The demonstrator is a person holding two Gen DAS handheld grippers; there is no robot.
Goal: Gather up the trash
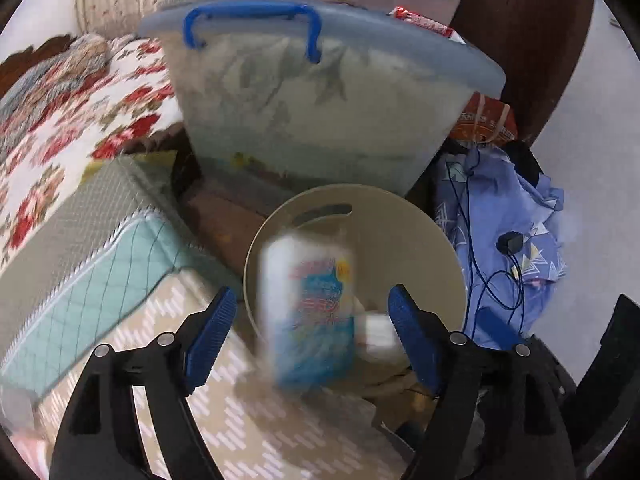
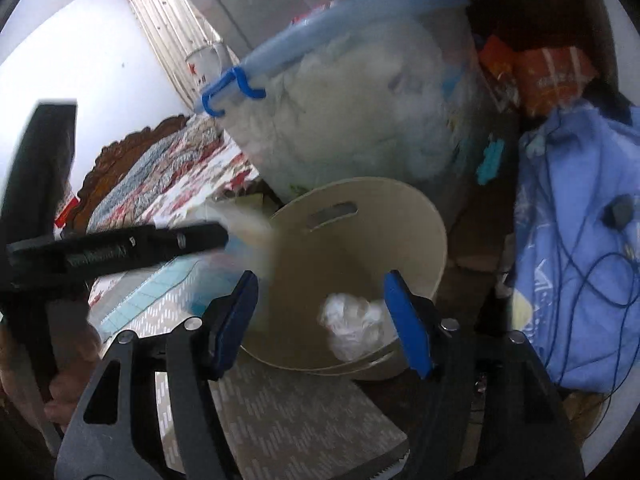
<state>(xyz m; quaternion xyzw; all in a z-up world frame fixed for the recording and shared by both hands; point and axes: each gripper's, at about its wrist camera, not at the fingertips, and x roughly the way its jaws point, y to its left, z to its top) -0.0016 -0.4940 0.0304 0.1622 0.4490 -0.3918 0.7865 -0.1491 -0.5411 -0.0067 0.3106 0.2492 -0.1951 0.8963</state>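
A blurred blue-and-white packet [image 1: 310, 312] is seen between the pads of the left gripper [image 1: 312, 328], over the mouth of the beige bin [image 1: 424, 224]; the pads stand clear of it on both sides, so the jaws are read as released and the packet as dropping in, though blur leaves this uncertain. In the right wrist view the right gripper [image 2: 320, 320] is spread with nothing between the pads; a crumpled white wad [image 2: 352, 330] is seen past them, already lying in the bin near its front rim. The left tool is seen there as a dark bar [image 2: 120, 248] at the bin's left rim. For a clean drop, the jaws should be kept wide over the bin's centre, away from the rim, and withdrawn only once the packet is clear. The clear tub [image 1: 320, 100] behind the bin and the blue cloth [image 1: 504, 232] to its right should be left untouched.
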